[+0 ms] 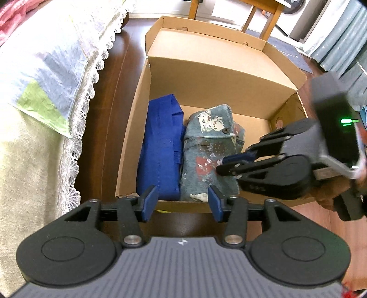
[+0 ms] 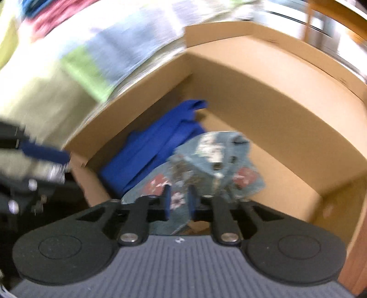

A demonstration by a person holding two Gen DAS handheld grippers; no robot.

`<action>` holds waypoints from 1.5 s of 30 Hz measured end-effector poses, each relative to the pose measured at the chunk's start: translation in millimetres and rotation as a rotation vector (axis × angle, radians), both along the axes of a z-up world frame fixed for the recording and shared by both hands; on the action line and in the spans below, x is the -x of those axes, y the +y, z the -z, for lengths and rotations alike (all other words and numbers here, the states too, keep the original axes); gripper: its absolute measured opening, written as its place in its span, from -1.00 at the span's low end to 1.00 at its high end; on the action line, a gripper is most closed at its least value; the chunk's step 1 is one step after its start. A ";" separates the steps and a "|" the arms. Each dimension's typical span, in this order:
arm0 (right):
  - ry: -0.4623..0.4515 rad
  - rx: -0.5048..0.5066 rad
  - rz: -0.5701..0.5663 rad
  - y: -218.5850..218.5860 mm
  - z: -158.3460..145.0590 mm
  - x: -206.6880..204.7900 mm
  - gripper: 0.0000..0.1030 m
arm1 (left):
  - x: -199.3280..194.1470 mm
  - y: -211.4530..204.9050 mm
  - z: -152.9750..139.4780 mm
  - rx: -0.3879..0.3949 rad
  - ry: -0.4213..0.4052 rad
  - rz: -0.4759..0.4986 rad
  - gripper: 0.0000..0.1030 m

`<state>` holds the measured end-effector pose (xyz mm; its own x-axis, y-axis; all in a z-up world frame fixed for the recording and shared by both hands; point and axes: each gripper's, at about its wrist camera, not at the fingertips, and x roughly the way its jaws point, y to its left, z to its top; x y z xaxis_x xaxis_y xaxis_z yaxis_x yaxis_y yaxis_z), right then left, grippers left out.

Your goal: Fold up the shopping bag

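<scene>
A folded floral blue-grey shopping bag (image 1: pixel 209 151) lies in an open cardboard box (image 1: pixel 206 75), beside a folded plain blue bag (image 1: pixel 160 146) on its left. My left gripper (image 1: pixel 181 204) is open and empty, above the box's near wall. My right gripper (image 1: pixel 222 166) reaches in from the right over the floral bag, its jaws narrow. In the blurred right wrist view, the right gripper (image 2: pixel 180 201) has its pads a small gap apart over the floral bag (image 2: pixel 206 169), gripping nothing that I can see. The blue bag (image 2: pixel 156 146) lies behind it, inside the box (image 2: pixel 252 96).
A bed with a lace-edged cover (image 1: pixel 75 128) stands left of the box, with a white, blue and green bag (image 1: pixel 45 75) lying on it. Dark wooden floor (image 1: pixel 103 142) runs between bed and box. Wooden chair legs (image 1: pixel 259 20) stand beyond the box.
</scene>
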<state>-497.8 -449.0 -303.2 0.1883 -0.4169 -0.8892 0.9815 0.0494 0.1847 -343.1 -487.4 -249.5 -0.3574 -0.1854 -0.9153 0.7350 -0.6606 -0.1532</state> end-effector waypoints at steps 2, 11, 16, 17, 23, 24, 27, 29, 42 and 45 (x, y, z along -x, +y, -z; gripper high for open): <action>0.004 -0.056 -0.050 -9.1 9.9 -4.0 -0.81 | 1.0 -0.8 0.4 0.001 -0.002 0.001 0.02; -0.014 -0.116 -0.067 -28.3 24.9 -2.3 -0.90 | 6.8 -3.8 1.1 0.011 -0.019 0.002 0.03; -0.010 -0.090 -0.046 -22.1 25.4 -9.4 -0.83 | 2.2 -3.7 -2.3 0.031 -0.033 -0.021 0.11; -0.012 -0.085 -0.033 -18.7 22.2 -9.3 -0.77 | 1.4 -2.9 -3.7 0.037 -0.034 -0.025 0.12; -0.026 -0.015 0.054 16.9 -13.7 -9.8 -0.36 | -4.8 7.0 -14.4 0.082 -0.036 -0.025 0.22; -0.021 0.001 0.064 23.6 -21.1 -10.3 -0.31 | -6.6 9.8 -17.2 0.091 -0.031 -0.026 0.29; -0.003 0.046 0.082 44.4 -43.4 -12.5 0.06 | -14.0 20.1 -26.7 0.127 -0.012 -0.042 0.44; 0.012 0.071 0.093 57.4 -56.8 -14.8 0.28 | -20.2 29.0 -33.0 0.136 0.003 -0.053 0.44; 0.078 0.173 0.165 117.5 -108.5 -27.8 0.97 | -31.6 95.8 -100.3 0.382 0.072 -0.073 0.72; 0.118 0.206 0.173 129.8 -116.1 -29.5 0.97 | -30.1 106.8 -118.4 0.449 0.085 -0.099 0.88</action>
<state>-468.3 -319.2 -187.1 -0.0011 -0.6082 -0.7938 0.9928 -0.0958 0.0720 -312.9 -380.6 -131.1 -0.3880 -0.5936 -0.7050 0.7949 -0.6027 0.0700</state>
